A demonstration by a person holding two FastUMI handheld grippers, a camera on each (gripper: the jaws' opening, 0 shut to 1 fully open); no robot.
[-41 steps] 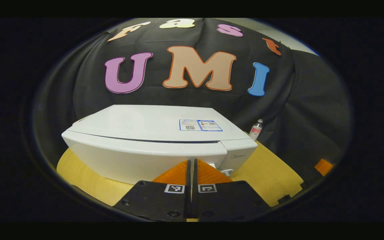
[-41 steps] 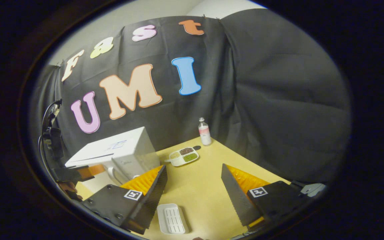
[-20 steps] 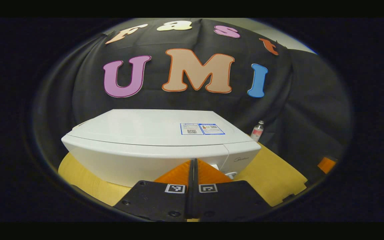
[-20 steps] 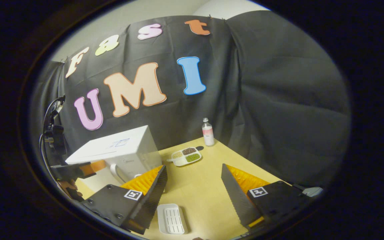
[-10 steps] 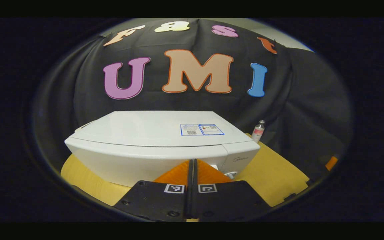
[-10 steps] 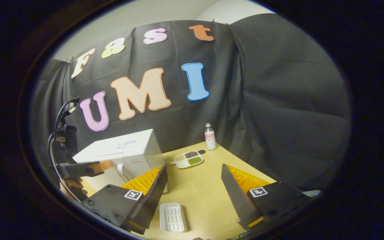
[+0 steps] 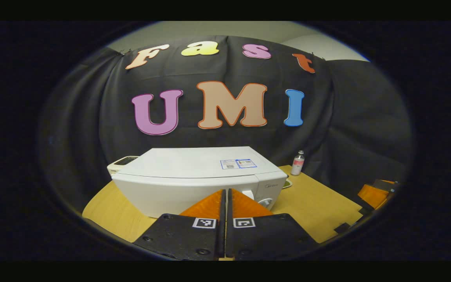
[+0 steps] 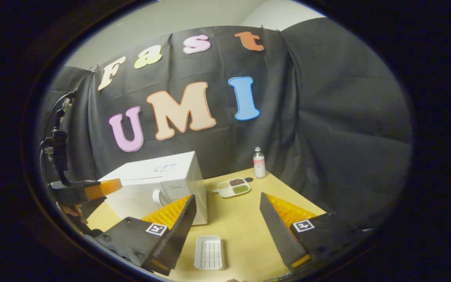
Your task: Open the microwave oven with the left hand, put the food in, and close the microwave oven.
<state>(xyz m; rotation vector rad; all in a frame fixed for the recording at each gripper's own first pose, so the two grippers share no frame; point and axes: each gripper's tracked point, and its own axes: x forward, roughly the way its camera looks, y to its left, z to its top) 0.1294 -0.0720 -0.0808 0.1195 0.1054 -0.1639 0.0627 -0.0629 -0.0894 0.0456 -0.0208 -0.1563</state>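
My left tool (image 7: 225, 196) is clenched, fingers pressed flat together w/ nothing between them, pointing straight at the front of the white microwave (image 7: 198, 178), which sits dead ahead w/ its door shut; the knob (image 7: 265, 202) shows just right of my tips. Can't tell if the tips touch the door or hang just short of it. Bare worktop (image 7: 319, 207) runs off to the right of the left tool as far as the near edge, w/ a narrower strip to the left of the oven. A small bottle (image 7: 298, 162) stands far right at the back by the cloth wall. My right tool (image 8: 227, 219) is released, fingers spread wide w/ nothing between them, tilted down over open worktop (image 8: 245, 231). Just below the gap, toward its left finger, lies a white ribbed tray (image 8: 209, 247), apart from both fingers. Ahead of the right tool, beyond the gap, is the divided food dish (image 8: 233, 187) w/ its three fillings, on the worktop just right of the microwave (image 8: 159, 184) and near the bottle (image 8: 259, 162); open room between dish and tool. In the right gripper view the left tool (image 8: 96, 189) shows far left, level, held in front of the oven's door, w/ a hand (image 8: 71, 211) under it and a cable rising behind.
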